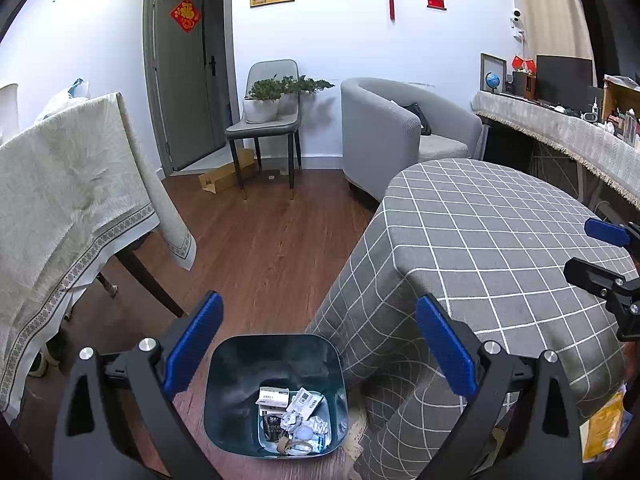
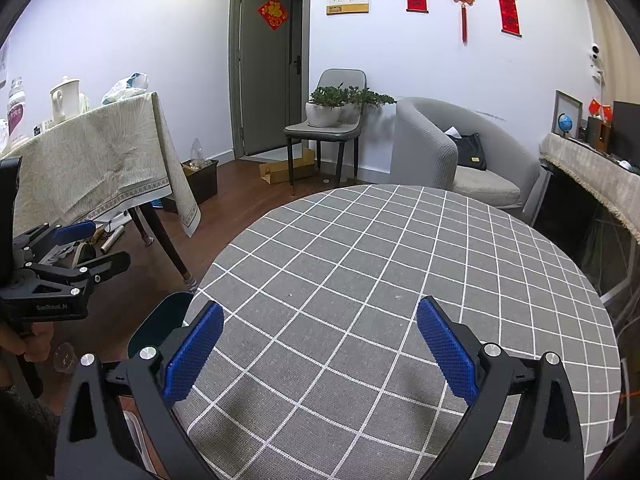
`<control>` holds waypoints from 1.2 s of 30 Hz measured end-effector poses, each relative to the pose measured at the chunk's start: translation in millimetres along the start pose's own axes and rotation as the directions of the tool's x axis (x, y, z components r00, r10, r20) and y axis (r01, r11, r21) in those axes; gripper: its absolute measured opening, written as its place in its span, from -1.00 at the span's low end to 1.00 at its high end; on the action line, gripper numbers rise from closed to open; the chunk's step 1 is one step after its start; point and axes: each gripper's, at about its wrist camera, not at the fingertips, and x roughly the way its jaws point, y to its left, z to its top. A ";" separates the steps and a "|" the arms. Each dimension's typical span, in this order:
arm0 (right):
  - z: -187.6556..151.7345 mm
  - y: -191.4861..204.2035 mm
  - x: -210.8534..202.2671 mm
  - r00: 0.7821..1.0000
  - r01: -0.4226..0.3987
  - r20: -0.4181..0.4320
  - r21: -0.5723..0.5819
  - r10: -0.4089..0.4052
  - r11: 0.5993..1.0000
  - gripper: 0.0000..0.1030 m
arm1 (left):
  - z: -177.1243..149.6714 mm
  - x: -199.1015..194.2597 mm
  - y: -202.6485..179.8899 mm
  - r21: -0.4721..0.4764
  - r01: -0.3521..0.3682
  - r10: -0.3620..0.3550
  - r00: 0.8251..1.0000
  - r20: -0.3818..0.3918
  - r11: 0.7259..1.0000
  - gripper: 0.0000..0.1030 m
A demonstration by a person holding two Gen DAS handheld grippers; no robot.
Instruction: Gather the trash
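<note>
Left tool (image 1: 318,344) wide open, empty, above the dark bin (image 1: 275,396) on the floor beside the tabletop (image 1: 500,240) (crumpled paper, wrappers inside); right tool (image 2: 320,344) wide open, empty over the checked cloth.

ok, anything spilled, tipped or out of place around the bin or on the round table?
Nothing stands out. The dark green plastic bin stands upright on the wood floor beside the grey checked tablecloth, with paper and wrapper trash inside it. Left gripper and right gripper are both open and empty.
</note>
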 end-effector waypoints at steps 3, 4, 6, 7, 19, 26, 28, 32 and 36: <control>-0.1 -0.3 -0.2 1.000 0.000 0.000 0.001 0.000 1.000 0.90 | 0.0 0.2 0.1 0.000 0.000 0.000 1.000 0.001 1.000 0.92; 0.1 -0.2 -0.2 1.000 0.000 0.001 0.000 0.000 1.000 0.90 | -0.1 0.7 0.2 0.000 0.000 0.000 1.000 0.001 1.000 0.92; 0.0 -0.1 -0.1 1.000 0.001 0.000 0.000 -0.001 1.000 0.90 | 0.0 0.3 0.1 -0.001 0.000 0.000 1.000 0.000 1.000 0.92; 0.0 -0.3 -0.1 1.000 0.000 0.000 0.000 0.000 1.000 0.90 | 0.0 0.6 0.1 0.000 0.001 -0.001 1.000 -0.002 1.000 0.92; -0.1 0.0 1.1 1.000 0.003 -0.002 -0.007 -0.003 1.000 0.90 | 0.0 -0.7 -1.5 0.001 0.000 0.000 1.000 -0.002 1.000 0.92; -2.1 0.9 1.7 1.000 0.006 -0.004 -0.015 -0.006 1.000 0.90 | 0.1 -0.7 -1.2 -0.001 -0.001 0.001 1.000 -0.002 1.000 0.92; -2.2 1.3 1.9 1.000 0.006 -0.006 -0.017 -0.006 1.000 0.90 | 0.1 -0.7 -0.9 -0.001 0.001 -0.001 1.000 -0.001 1.000 0.92; -2.2 1.2 2.1 1.000 0.006 -0.005 -0.017 -0.006 1.000 0.90 | 0.1 -0.9 -1.8 0.000 0.000 0.000 1.000 -0.001 1.000 0.92; -2.3 1.5 2.0 1.000 0.006 -0.007 -0.018 -0.006 1.000 0.90 | 0.0 -1.1 -1.9 0.001 -0.001 0.001 1.000 0.000 1.000 0.92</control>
